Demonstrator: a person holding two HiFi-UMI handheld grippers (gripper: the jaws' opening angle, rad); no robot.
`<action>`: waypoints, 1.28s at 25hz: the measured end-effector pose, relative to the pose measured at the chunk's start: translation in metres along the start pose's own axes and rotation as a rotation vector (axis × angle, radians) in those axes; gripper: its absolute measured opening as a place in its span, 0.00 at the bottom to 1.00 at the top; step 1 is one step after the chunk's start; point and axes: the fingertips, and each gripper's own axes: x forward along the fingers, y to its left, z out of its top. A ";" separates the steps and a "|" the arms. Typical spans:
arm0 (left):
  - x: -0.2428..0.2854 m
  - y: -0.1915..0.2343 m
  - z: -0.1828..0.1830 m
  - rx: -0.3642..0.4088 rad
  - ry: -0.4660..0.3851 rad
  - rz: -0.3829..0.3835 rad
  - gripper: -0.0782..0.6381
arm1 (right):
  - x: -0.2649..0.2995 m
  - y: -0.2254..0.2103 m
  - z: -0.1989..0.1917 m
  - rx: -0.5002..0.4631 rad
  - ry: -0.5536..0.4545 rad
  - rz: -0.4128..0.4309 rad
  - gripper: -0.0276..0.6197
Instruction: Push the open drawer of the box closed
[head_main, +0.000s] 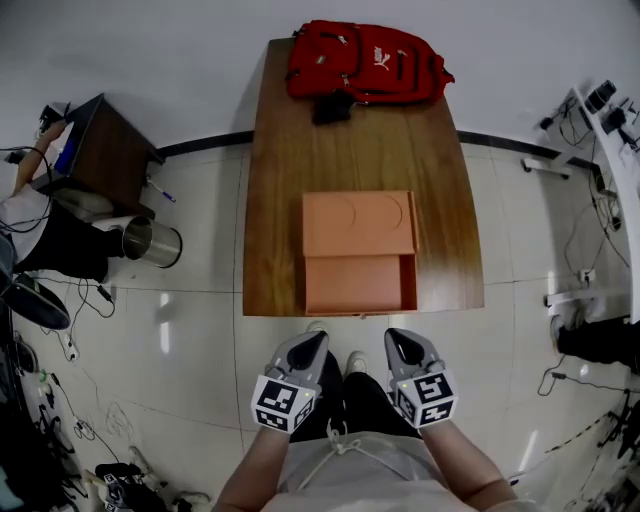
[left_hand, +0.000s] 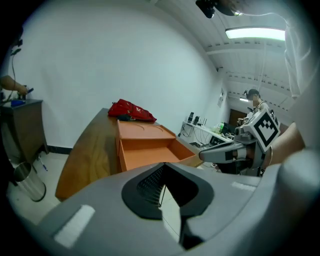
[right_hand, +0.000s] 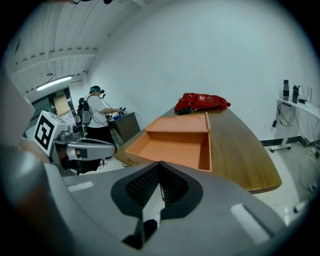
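Observation:
An orange box (head_main: 359, 223) sits on the wooden table (head_main: 280, 200), and its drawer (head_main: 360, 284) is pulled out toward the table's near edge. The drawer looks empty. My left gripper (head_main: 317, 339) and right gripper (head_main: 398, 340) hover side by side over the floor just short of that edge, both shut and empty. In the left gripper view the drawer (left_hand: 150, 156) lies beyond my shut left gripper (left_hand: 163, 166), with the right gripper (left_hand: 226, 152) alongside. From the right gripper view, the drawer (right_hand: 172, 148) is ahead of my shut right gripper (right_hand: 160, 165).
A red backpack (head_main: 366, 61) and a small black item (head_main: 332, 107) lie at the table's far end. A metal bin (head_main: 152, 242) and a dark cabinet (head_main: 100, 150) stand to the left, with a person (head_main: 30, 215) there. Cables run across the floor on both sides.

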 end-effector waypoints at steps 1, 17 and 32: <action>0.008 0.001 -0.008 -0.007 0.015 -0.011 0.12 | 0.007 -0.002 -0.006 0.004 0.015 0.001 0.05; 0.075 0.029 -0.028 -0.179 0.047 -0.037 0.12 | 0.069 -0.039 -0.024 0.135 0.130 -0.017 0.05; 0.119 0.071 0.018 -0.276 0.022 -0.009 0.12 | 0.120 -0.071 0.024 0.114 0.110 -0.042 0.05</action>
